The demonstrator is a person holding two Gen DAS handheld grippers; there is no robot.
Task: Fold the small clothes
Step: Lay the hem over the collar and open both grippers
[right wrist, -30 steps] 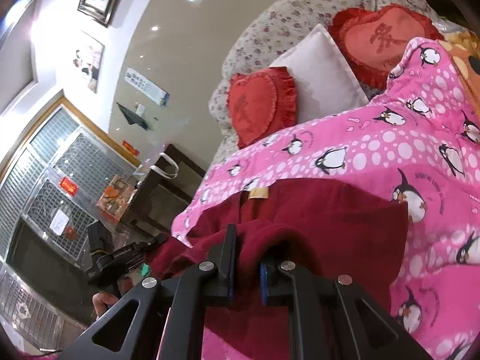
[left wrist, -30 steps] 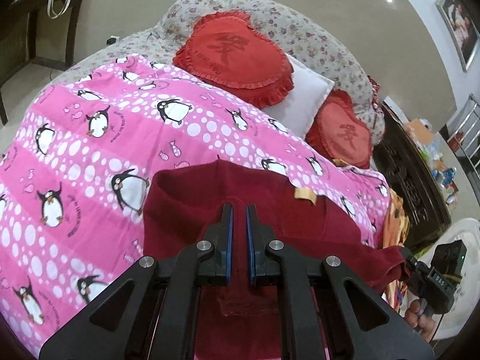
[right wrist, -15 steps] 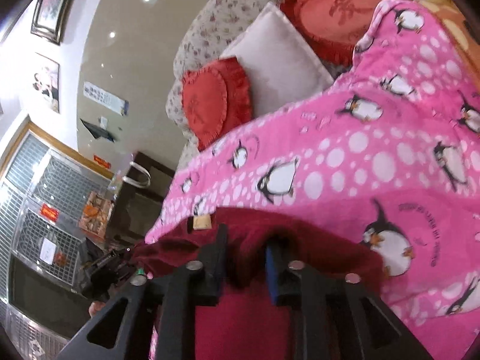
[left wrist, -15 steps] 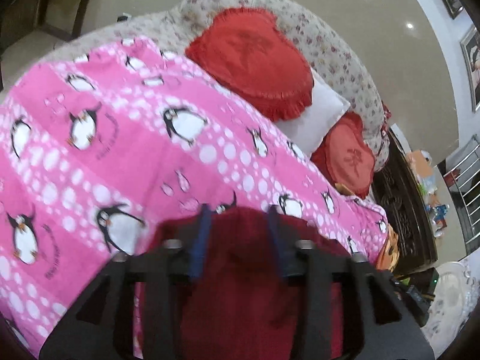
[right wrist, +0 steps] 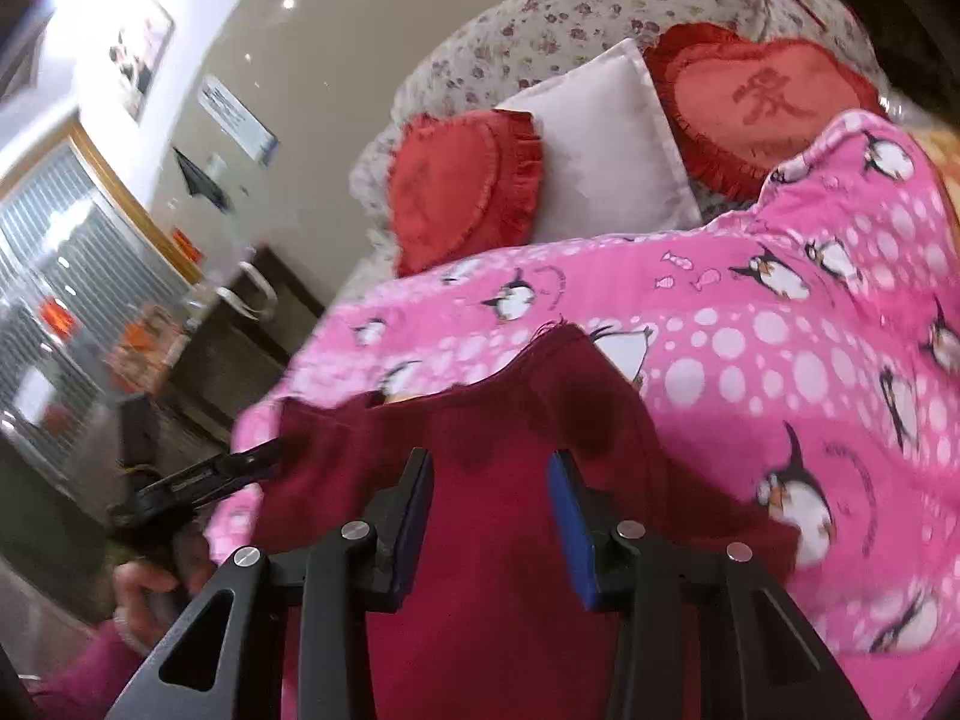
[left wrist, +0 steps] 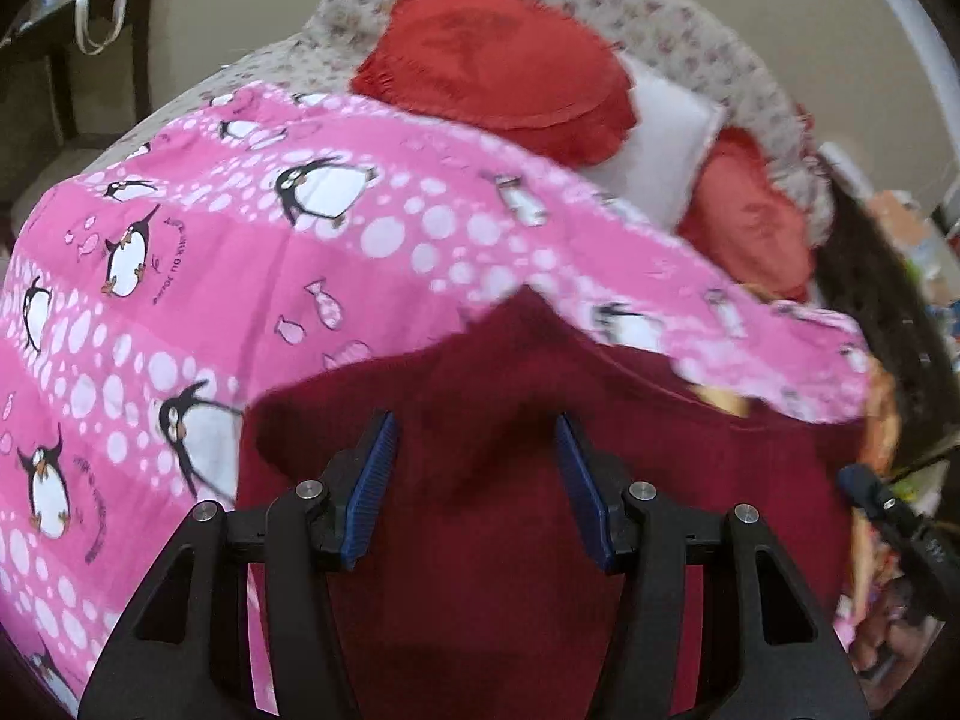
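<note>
A dark red garment (left wrist: pixel 516 480) is spread on a pink penguin-print blanket (left wrist: pixel 198 252) that covers a bed. One pointed corner of the cloth is directed toward the pillows, while its far edge runs crosswise in both views; its long axis cannot be made out, since the near part is hidden under the tools and cut off by the frame. A small tan label (left wrist: pixel 723 401) is seen at the garment's far edge.

The left tool (left wrist: pixel 477 477) is held over the garment with its jaws released; they have just been opening, and the cloth lies between the blue pads without being pressed. The right tool (right wrist: pixel 489 516) is likewise released, its jaws just opened, with red cloth beneath and between them but ungripped.

Beyond the blanket, two red heart-shaped cushions (right wrist: pixel 465 189) and a white pillow (right wrist: pixel 606 162) are leaned against a floral headboard (right wrist: pixel 558 18). Dark furniture (right wrist: pixel 234 342) is seen beside the bed. Both views are blurred. A hand (right wrist: pixel 147 594) gripping the left tool's handle is partly seen in the right view.
</note>
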